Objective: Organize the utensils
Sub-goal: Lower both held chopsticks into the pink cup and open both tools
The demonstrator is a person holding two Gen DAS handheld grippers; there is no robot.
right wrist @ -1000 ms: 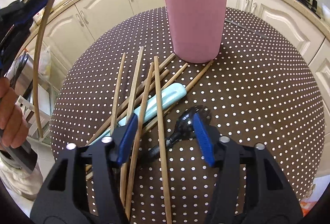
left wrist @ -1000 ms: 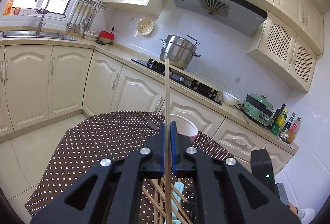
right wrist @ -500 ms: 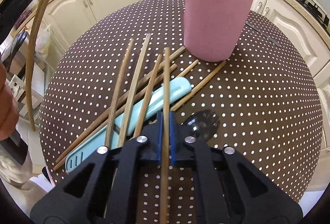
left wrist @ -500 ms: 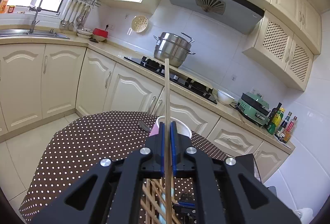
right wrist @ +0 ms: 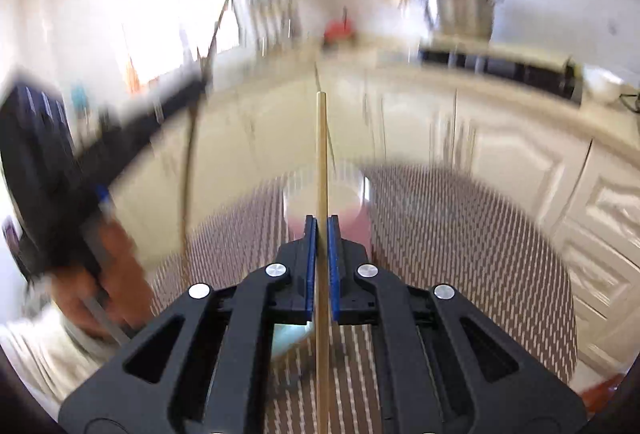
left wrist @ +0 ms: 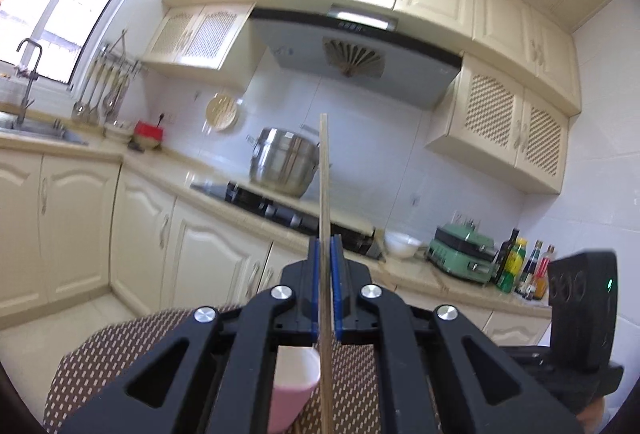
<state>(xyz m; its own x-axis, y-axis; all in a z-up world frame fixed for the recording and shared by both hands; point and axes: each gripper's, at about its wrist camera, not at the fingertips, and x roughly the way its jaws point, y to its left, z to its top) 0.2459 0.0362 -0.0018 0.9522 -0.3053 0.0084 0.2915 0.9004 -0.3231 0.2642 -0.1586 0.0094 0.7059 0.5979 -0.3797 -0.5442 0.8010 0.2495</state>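
My left gripper (left wrist: pixel 325 246) is shut on a wooden chopstick (left wrist: pixel 324 178) that stands upright; its lower end hangs by the rim of the pink cup (left wrist: pixel 294 386) below. My right gripper (right wrist: pixel 321 224) is shut on another wooden chopstick (right wrist: pixel 321 154), lifted off the table and pointing up in front of the pink cup (right wrist: pixel 326 202). The right wrist view is blurred by motion. The left gripper (right wrist: pixel 100 154) with its chopstick shows at the left of that view.
The brown dotted tablecloth (right wrist: pixel 460 234) covers the round table. A light blue utensil (right wrist: pixel 290 340) lies under my right gripper. Kitchen counter with stove (left wrist: pixel 296 210) and steel pot (left wrist: pixel 286 162) stands behind. The right gripper's body (left wrist: pixel 580 314) is at the right.
My right gripper has lifted its chopstick off the table and tilted up. My left gripper has risen and moved over the pink cup, chopstick still held.
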